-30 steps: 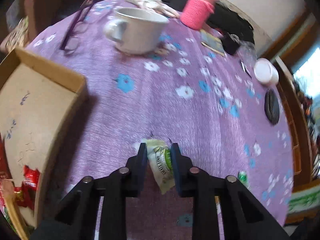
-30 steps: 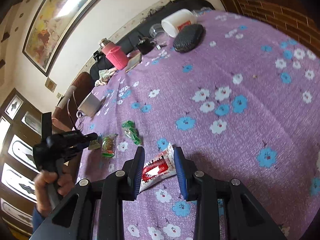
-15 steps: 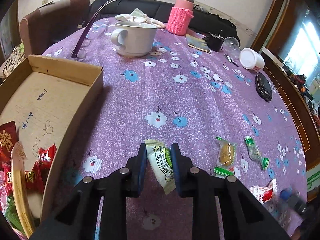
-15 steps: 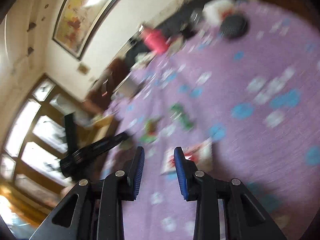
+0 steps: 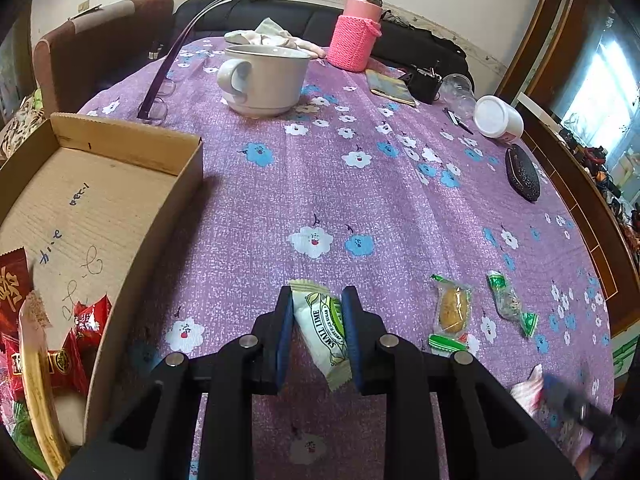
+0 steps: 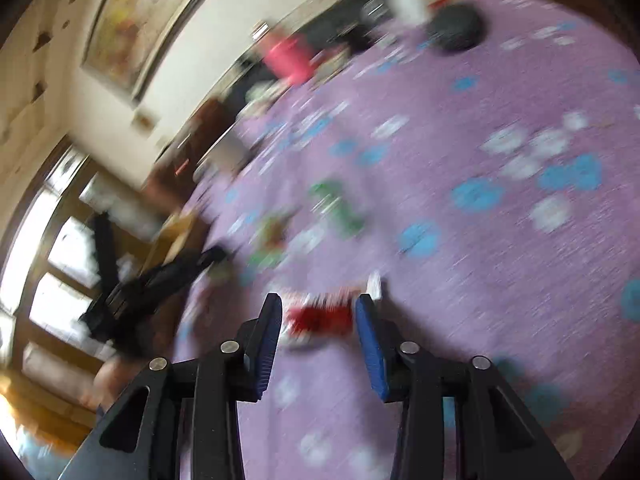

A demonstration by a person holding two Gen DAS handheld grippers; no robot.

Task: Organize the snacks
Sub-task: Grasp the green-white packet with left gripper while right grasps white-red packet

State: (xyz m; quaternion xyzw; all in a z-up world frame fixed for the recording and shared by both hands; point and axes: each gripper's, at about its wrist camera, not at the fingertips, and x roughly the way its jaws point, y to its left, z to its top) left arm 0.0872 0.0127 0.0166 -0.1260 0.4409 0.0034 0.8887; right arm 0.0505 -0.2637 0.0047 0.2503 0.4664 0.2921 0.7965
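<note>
My left gripper point(image 5: 318, 294) is shut on a white and green snack packet point(image 5: 320, 328), held above the purple flowered cloth just right of the cardboard box point(image 5: 120, 148). Red snack packets point(image 5: 60, 360) lie in the box's near end. A clear-wrapped cookie point(image 5: 452, 308) and a green-ended candy point(image 5: 510, 302) lie loose on the cloth. In the blurred right wrist view, my right gripper point(image 6: 318, 302) has its jaws opening. A red and white packet point(image 6: 320, 318) lies on the cloth between them, and the pads do not press on it.
A large white mug point(image 5: 264, 80), a pink-sleeved bottle point(image 5: 354, 36) and glasses point(image 5: 160, 92) stand at the far side. A white jar point(image 5: 498, 116) and a dark pouch point(image 5: 522, 178) sit near the table's right edge.
My left gripper tilted up and shifted with its packet, then held still. My right gripper's jaws widened around the red and white packet while its view swung and blurred.
</note>
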